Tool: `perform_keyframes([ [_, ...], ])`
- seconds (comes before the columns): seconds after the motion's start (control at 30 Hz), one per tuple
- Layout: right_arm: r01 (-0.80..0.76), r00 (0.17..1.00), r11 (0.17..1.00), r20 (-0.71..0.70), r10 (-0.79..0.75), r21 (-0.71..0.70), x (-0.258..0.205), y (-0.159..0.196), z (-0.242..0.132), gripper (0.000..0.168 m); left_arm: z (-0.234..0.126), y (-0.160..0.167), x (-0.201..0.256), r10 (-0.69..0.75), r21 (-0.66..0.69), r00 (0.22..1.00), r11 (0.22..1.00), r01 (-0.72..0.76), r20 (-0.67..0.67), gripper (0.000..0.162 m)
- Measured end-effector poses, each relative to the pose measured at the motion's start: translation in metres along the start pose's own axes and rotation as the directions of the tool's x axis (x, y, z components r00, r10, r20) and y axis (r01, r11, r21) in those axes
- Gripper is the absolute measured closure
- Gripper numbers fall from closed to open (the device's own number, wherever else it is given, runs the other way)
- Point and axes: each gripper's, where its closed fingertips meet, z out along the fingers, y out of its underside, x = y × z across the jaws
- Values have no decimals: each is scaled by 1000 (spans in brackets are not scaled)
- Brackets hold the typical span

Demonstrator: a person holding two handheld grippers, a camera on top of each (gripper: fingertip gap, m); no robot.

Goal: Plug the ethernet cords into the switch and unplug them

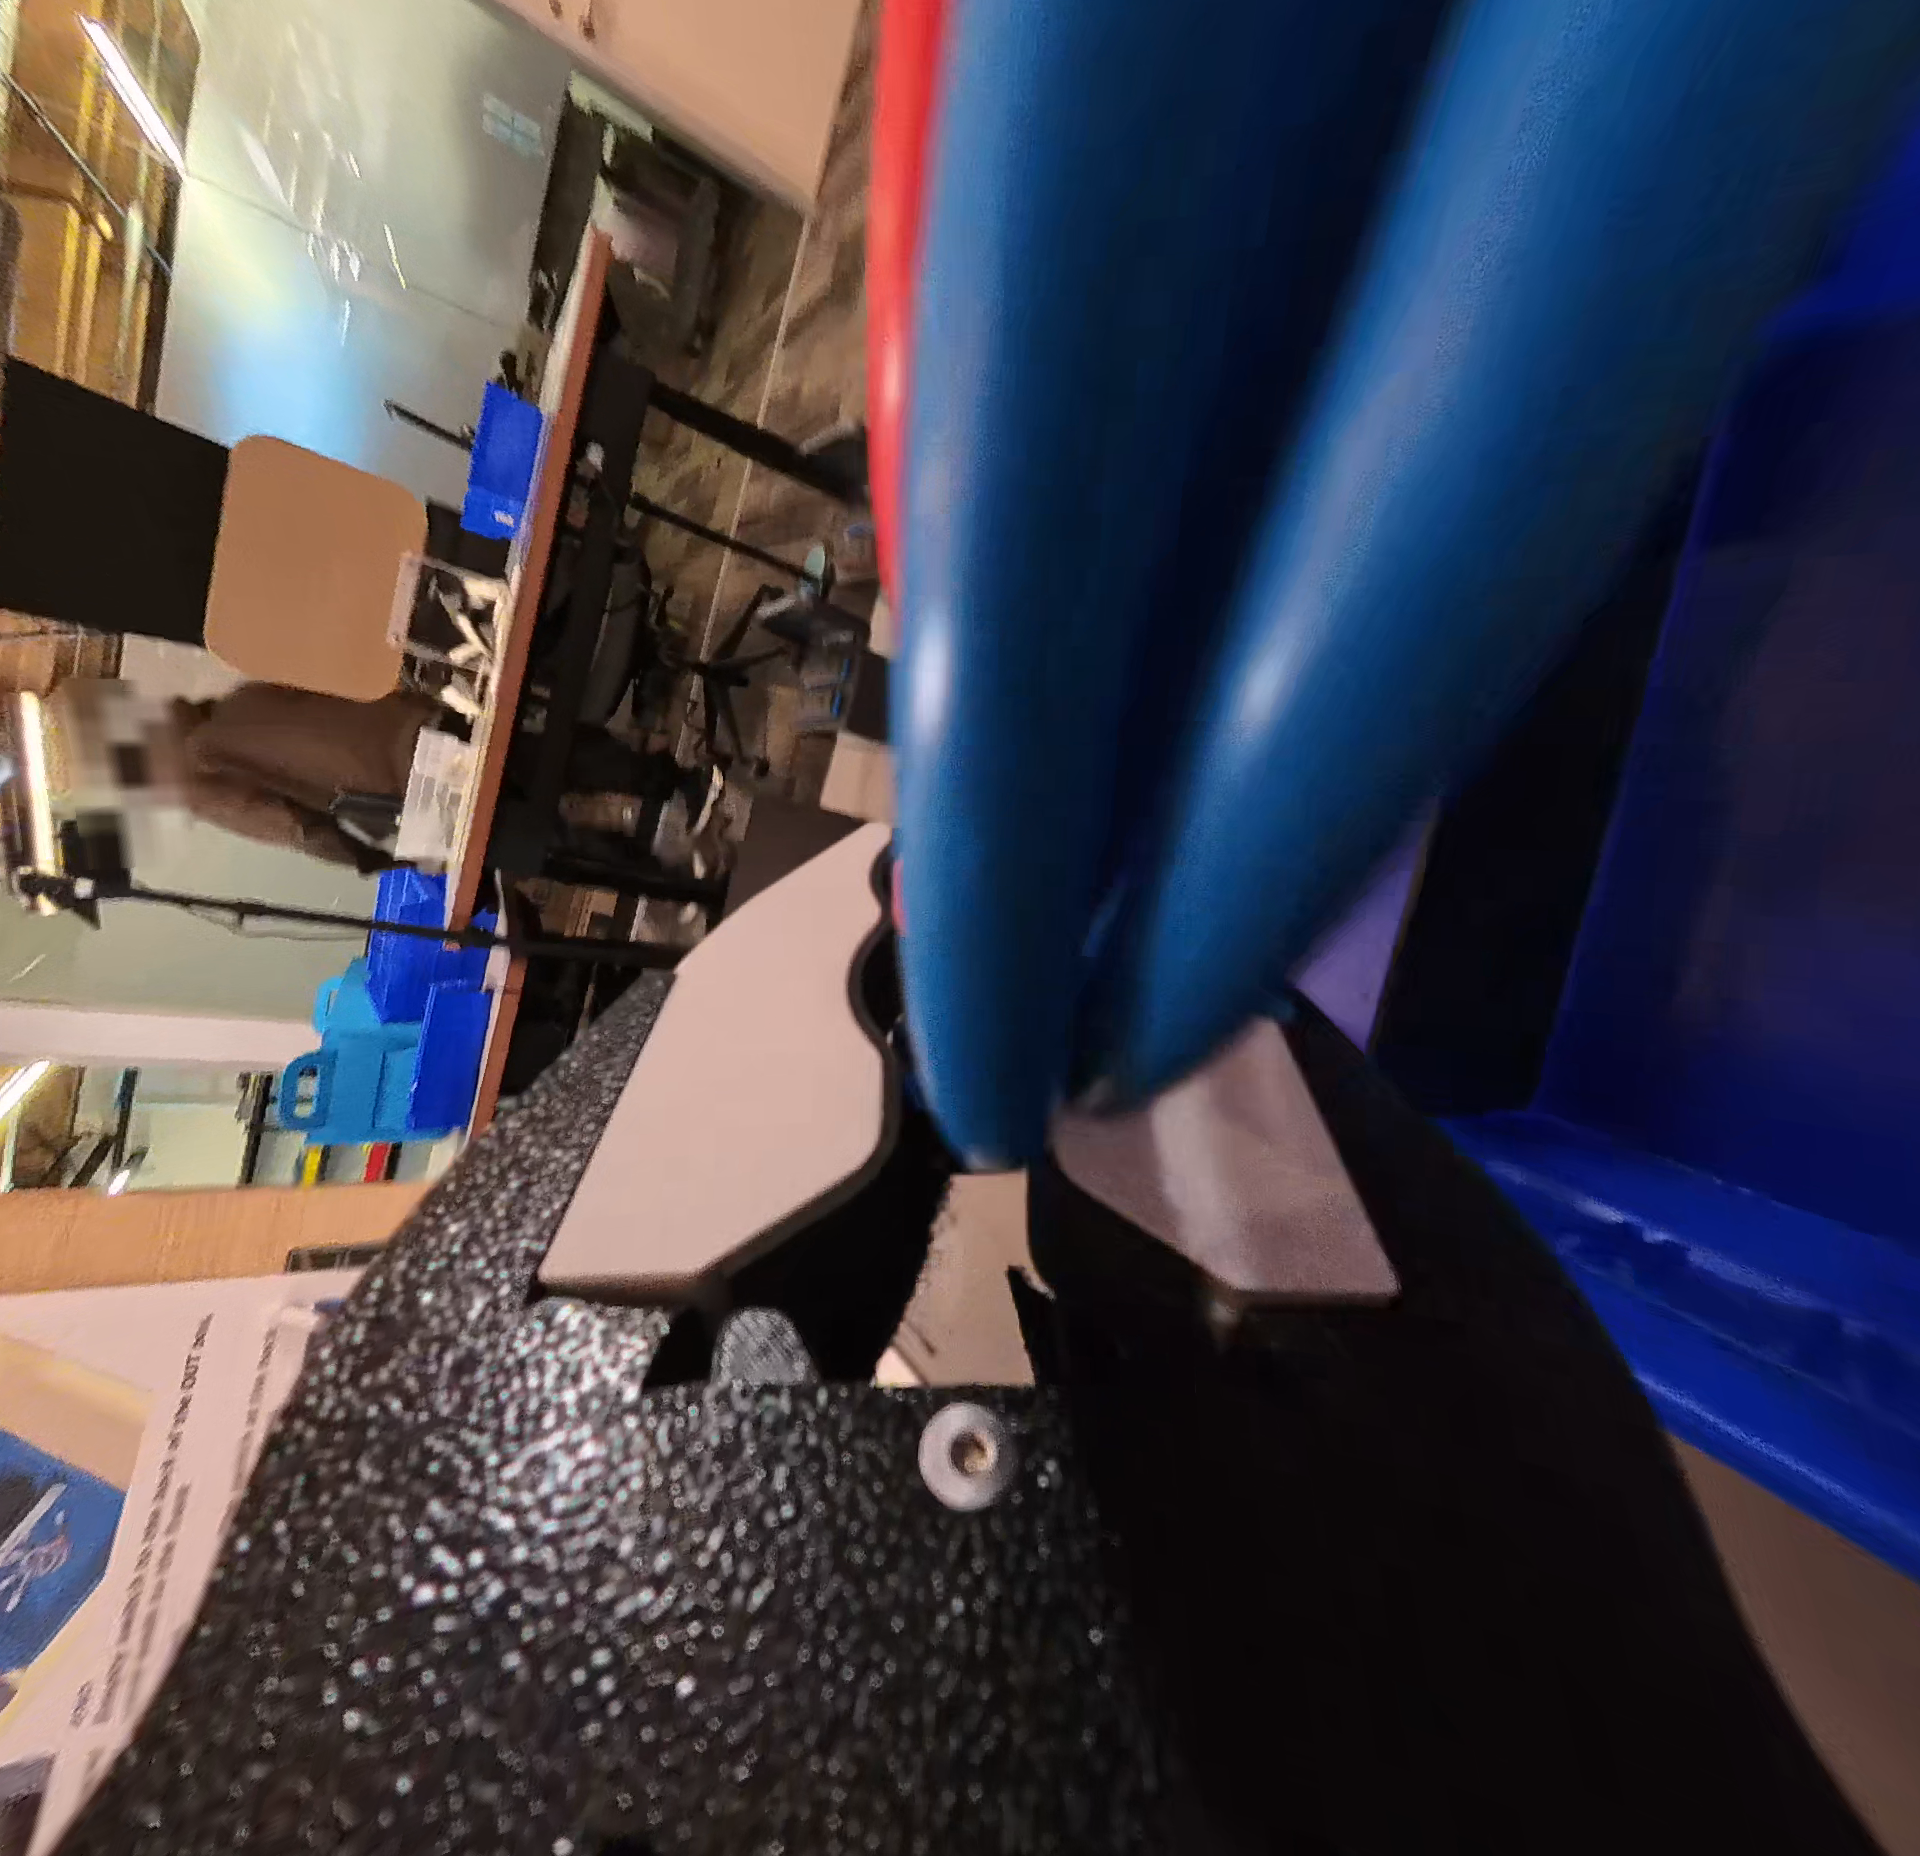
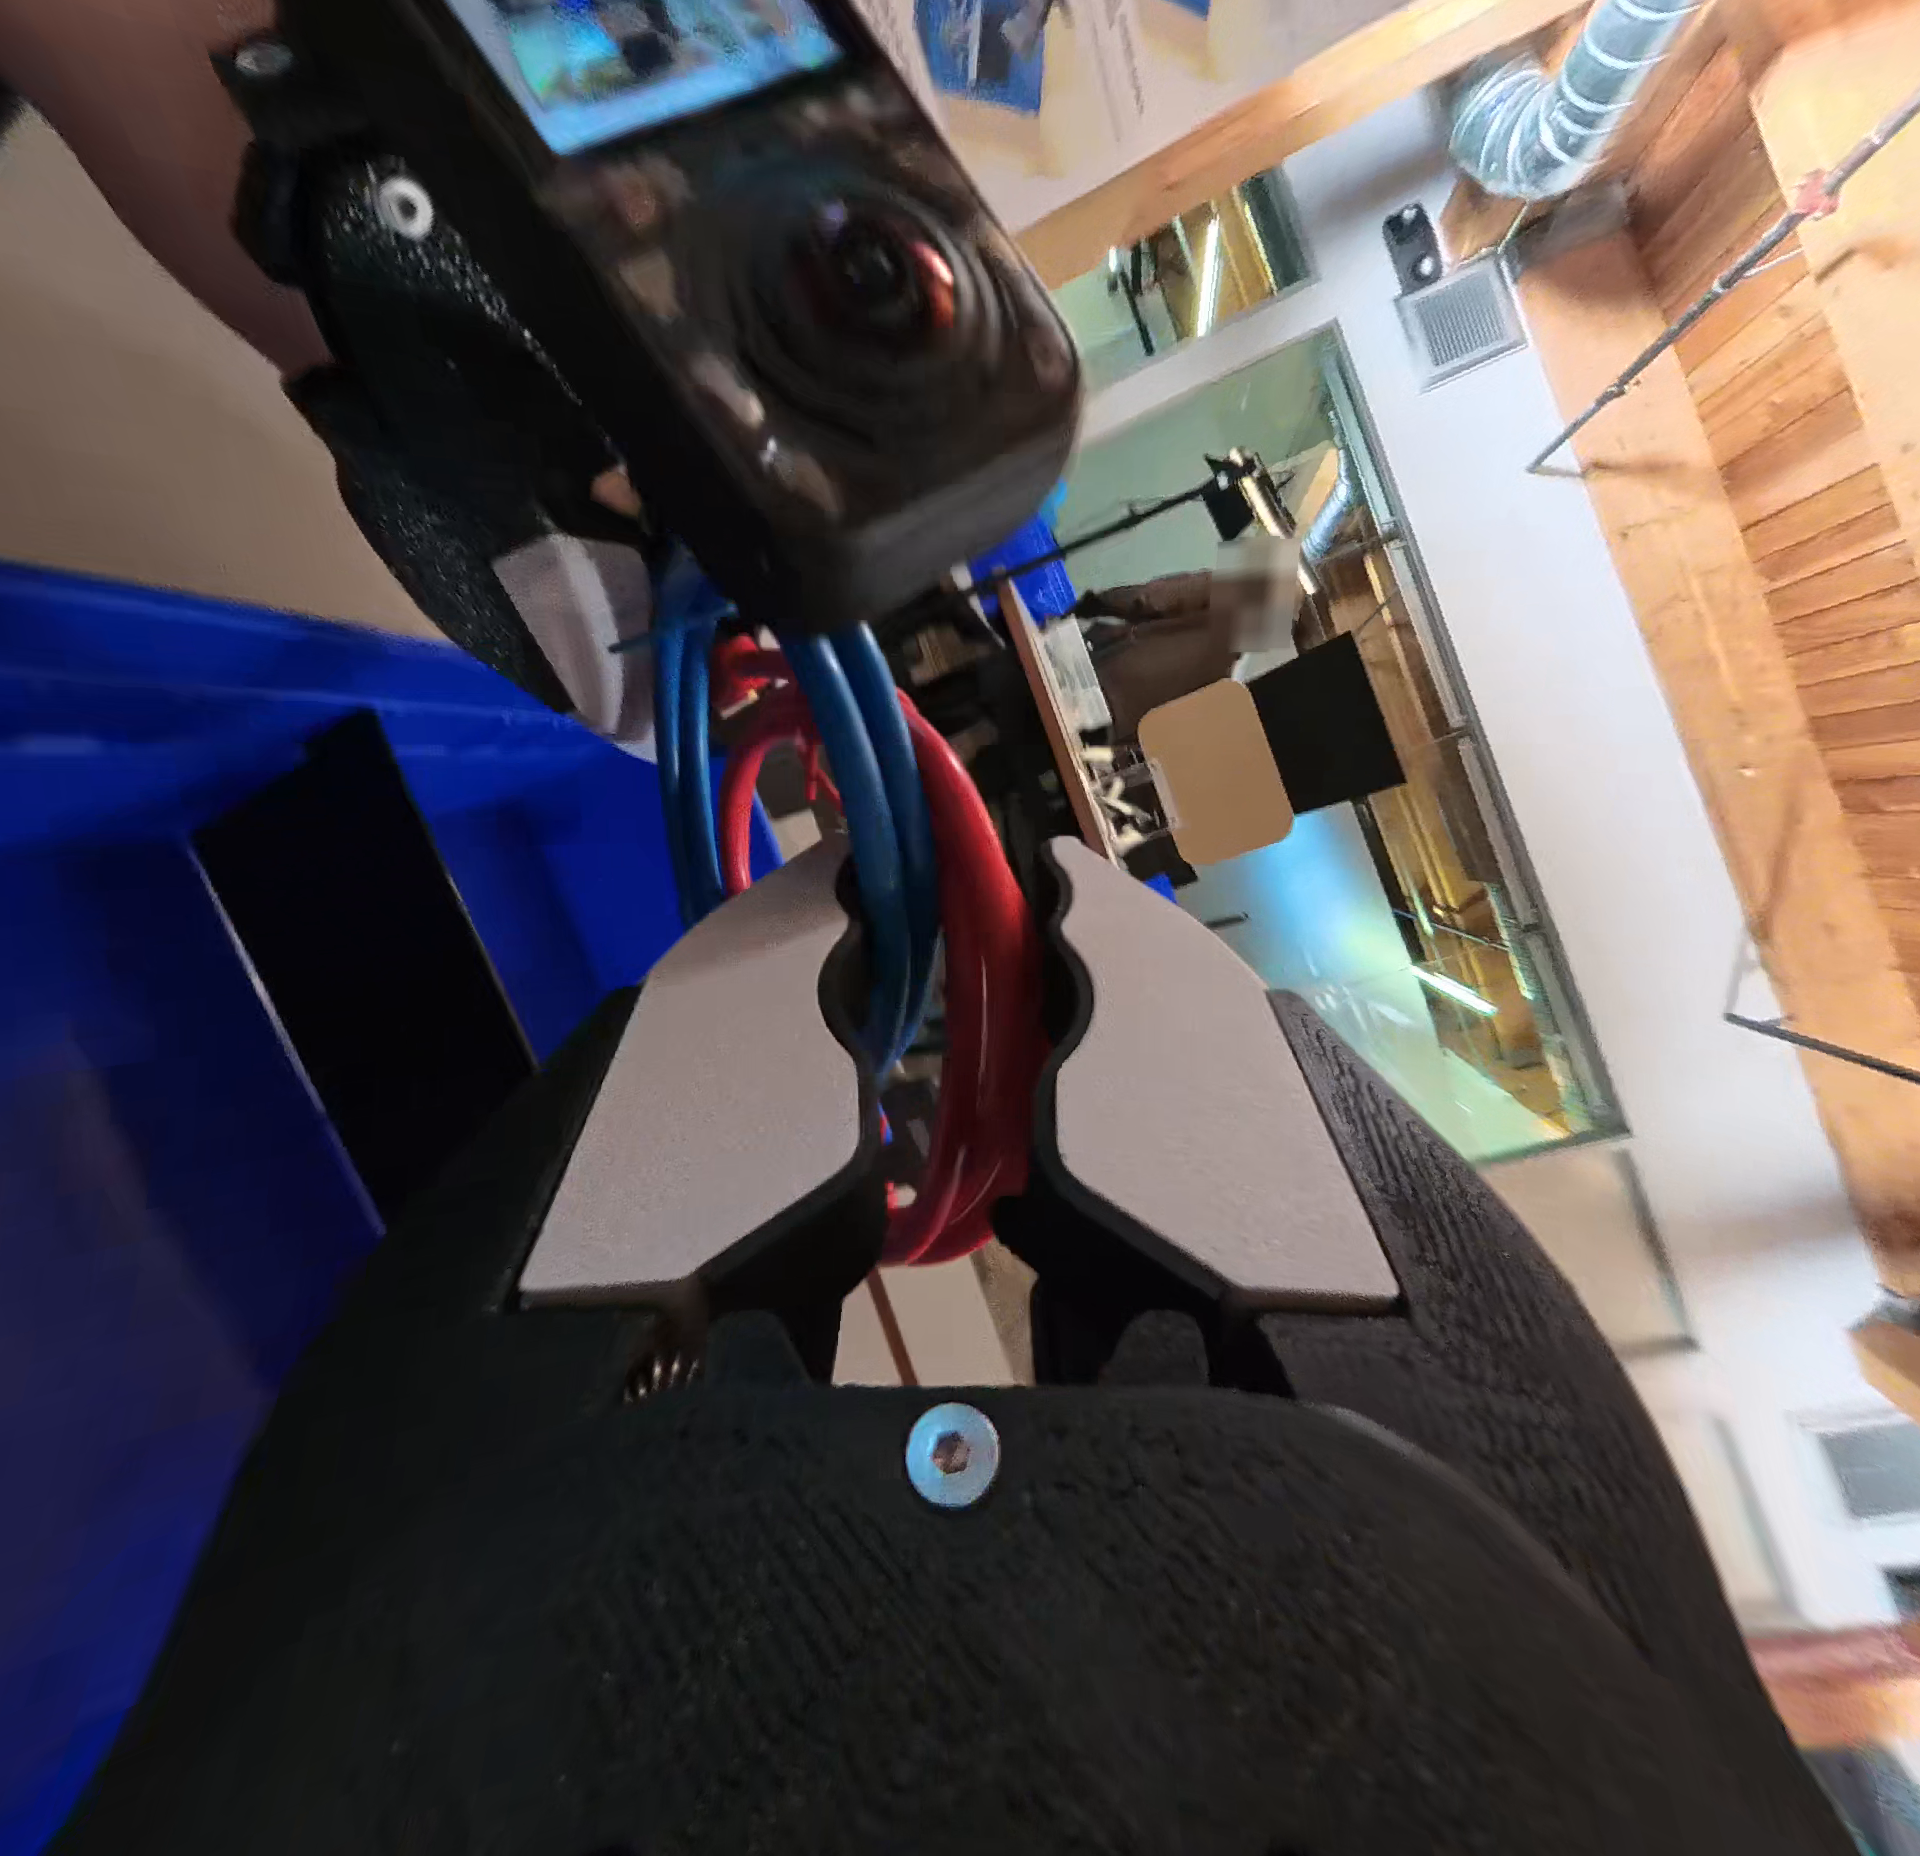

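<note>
I am hovering beside the big blue plastic bin [image 2: 208, 871], both grippers clamping one coil of glossy blue and red cables [image 2: 914, 933]. Right gripper [image 2: 951, 1027] is pinching its loops narrowly; left gripper [image 1: 977, 1110] is gripping the blue strands, so I am keeping both squeezes even.

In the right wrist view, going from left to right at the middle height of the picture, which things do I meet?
Blue bin → blue cables → red cable → blank tan card → glass partition → wooden plank wall.
</note>
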Motion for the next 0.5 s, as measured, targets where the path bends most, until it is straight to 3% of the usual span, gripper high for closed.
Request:
perform_keyframes([
  [0.33,-260,961,946,-43,273,193,42,2,-23,146,-38,-34,-28,-117,336,993,936,106,12,122],
  [0.5,-397,908,866,-6,418,305,58,1,-37,147,-65,-50,-37,-200,556,971,796,240,-133,114],
])
